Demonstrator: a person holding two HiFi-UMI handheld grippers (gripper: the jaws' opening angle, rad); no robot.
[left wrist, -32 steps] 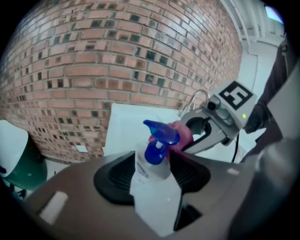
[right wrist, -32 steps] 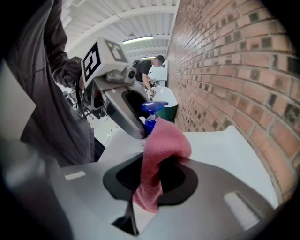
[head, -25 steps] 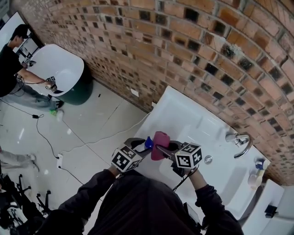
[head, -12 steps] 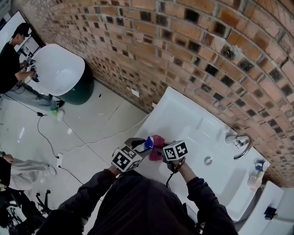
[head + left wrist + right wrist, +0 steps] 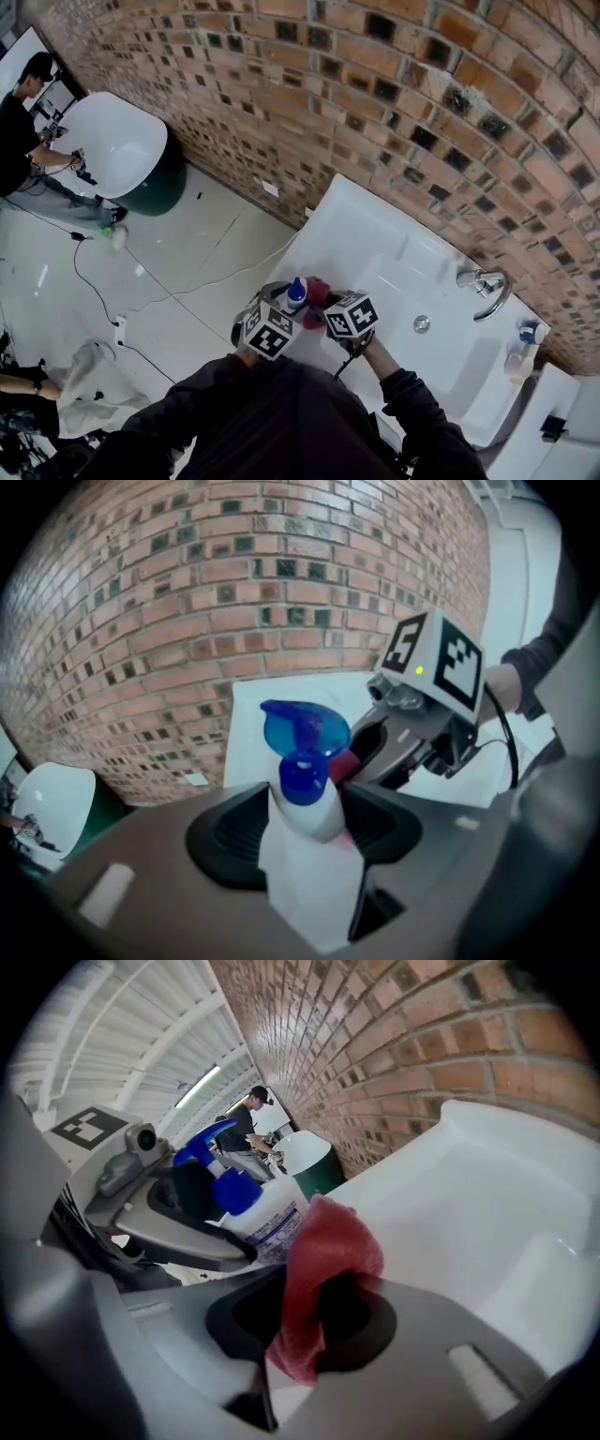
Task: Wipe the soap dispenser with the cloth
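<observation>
A white soap dispenser (image 5: 296, 292) with a blue pump top stands between the jaws of my left gripper (image 5: 284, 302) over the sink's near left corner. Those jaws are opening, while the pads (image 5: 225, 832) still lie against the bottle (image 5: 305, 855). My right gripper (image 5: 321, 302) is shut on a red cloth (image 5: 315, 291), bunched between its pads (image 5: 361, 1321). In the right gripper view the cloth (image 5: 323, 1251) sits right beside the dispenser's label (image 5: 272, 1221); whether they touch I cannot tell. The left gripper view shows a strip of cloth (image 5: 342, 764) behind the pump.
The white sink (image 5: 375, 244) runs along a brick wall, with a chrome faucet (image 5: 486, 286) and another small bottle (image 5: 521, 349) at its right. On the floor to the left are cables (image 5: 103, 300), a white round tub (image 5: 112, 141) and a person (image 5: 21, 131).
My right gripper has come down and to the left, bringing the cloth from above the dispenser to its side. The left gripper has tilted a little, still around the bottle.
</observation>
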